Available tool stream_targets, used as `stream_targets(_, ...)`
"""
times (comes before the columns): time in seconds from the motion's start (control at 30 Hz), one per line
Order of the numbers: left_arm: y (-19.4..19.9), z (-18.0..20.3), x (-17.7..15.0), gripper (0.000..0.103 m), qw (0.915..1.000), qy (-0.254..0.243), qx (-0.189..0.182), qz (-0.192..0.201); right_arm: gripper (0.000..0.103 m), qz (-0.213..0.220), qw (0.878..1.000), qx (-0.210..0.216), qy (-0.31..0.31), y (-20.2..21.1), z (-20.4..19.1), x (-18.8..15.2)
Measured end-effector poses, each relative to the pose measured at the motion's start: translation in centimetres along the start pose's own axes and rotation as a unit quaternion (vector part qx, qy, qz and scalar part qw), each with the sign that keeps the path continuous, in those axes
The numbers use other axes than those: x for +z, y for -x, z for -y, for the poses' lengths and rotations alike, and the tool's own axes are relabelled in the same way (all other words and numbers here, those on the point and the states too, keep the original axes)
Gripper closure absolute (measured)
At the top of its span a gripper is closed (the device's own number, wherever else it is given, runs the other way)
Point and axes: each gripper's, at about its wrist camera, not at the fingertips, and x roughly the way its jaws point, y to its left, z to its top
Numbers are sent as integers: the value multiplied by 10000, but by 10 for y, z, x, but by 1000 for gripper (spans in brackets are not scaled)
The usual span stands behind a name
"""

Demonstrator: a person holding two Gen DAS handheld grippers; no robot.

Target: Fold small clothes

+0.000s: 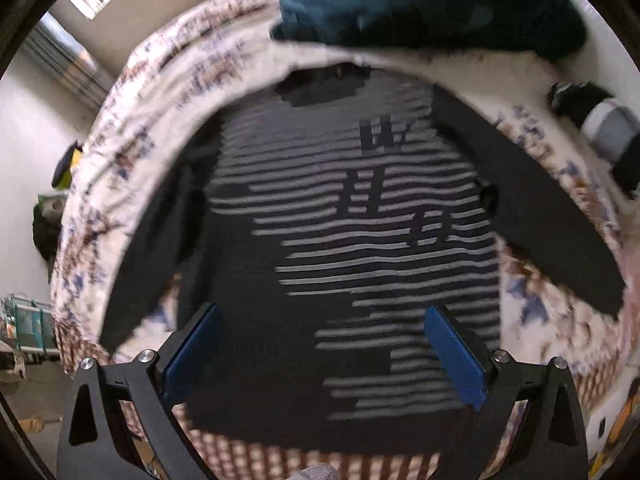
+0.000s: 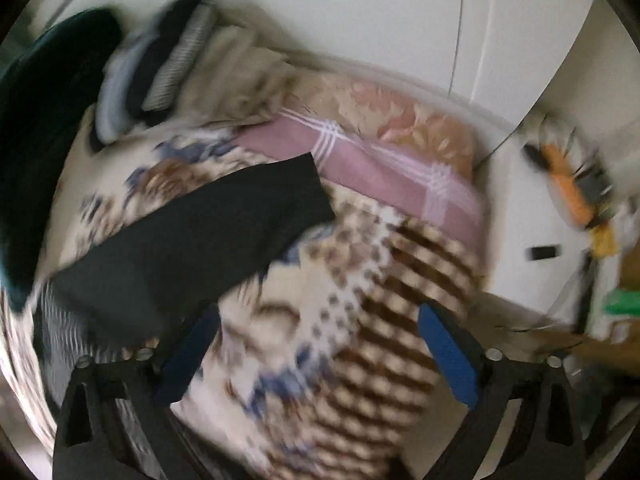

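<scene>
While the striped shirt (image 1: 360, 240) lies spread flat on the bed (image 1: 132, 128), front up and both dark sleeves angled outward, the left gripper (image 1: 320, 356) hangs above its lower half with jaws released and wide apart, nothing between the 2 blue pads (image 1: 456, 356). Grey stripes and dark lettering cross the shirt's chest, and its collar points toward the far side of the bed. A dark teal garment (image 1: 420, 4) is heaped beyond the collar, and a small stack of folded clothes (image 1: 600, 124) sits off to the right of it on the floral bedcover.

In the right wrist view, which is heavily blurred, the right gripper (image 2: 316, 356) points down at the bedcover (image 2: 304, 312) just beside 1 black sleeve (image 2: 192, 240) of the shirt. Its jaws are spread wide and empty, the sleeve lying near the left pad but not between the 2. Farther off, a pink checked cloth (image 2: 380, 168) and a floral pillow (image 2: 408, 120) lie along the wall, and the folded stack (image 2: 160, 64) rests near the teal garment (image 2: 40, 120).
</scene>
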Motion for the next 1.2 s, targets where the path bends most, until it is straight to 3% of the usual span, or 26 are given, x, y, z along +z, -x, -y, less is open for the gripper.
stream_targets(0.07,-41,10,6,0,9996,70,28,-268,25,-226,9989,143,-384,-47,6,17)
stream_targets(0.13,-74,16,11,0,9988,125,86,-476,33,-384,9964,263,-709,-84,10,27)
stream_targets(0.27,-133,27,22,0,9969,186,193,-735,33,-502,9853,609,-1517,-145,13,40)
stream_targets(0.33,-147,26,27,0,9966,205,198,-770,33,-336,9819,607,-1764,-156,10,42)
stream_targets(0.37,-153,24,28,0,9965,237,177,-781,38,-103,9803,625,-1871,-155,7,41)
stream_targets(0.4,-157,23,32,0,9966,260,151,-773,48,79,9803,602,-1879,-152,2,40)
stream_targets(0.43,-160,21,34,0,9967,282,128,-750,76,254,9816,525,-1817,-148,-4,38)
stream_targets(0.47,-161,18,35,0,9968,301,113,-735,92,448,9833,512,-1690,-144,-14,37)
stream_targets(0.67,-159,-12,42,0,9967,510,-24,-632,94,1031,9914,395,-700,-104,-88,22)
stream_targets(0.8,-146,-55,47,0,9963,736,6,-441,94,1344,9879,747,204,-49,-160,5)
stream_targets(0.97,-141,-125,53,0,9937,1072,259,-195,94,1454,9702,1425,1316,17,-283,-48)
stream_targets(1.2,-146,-236,53,0,9803,1869,642,-61,94,1296,9261,2186,2788,57,-466,-182)
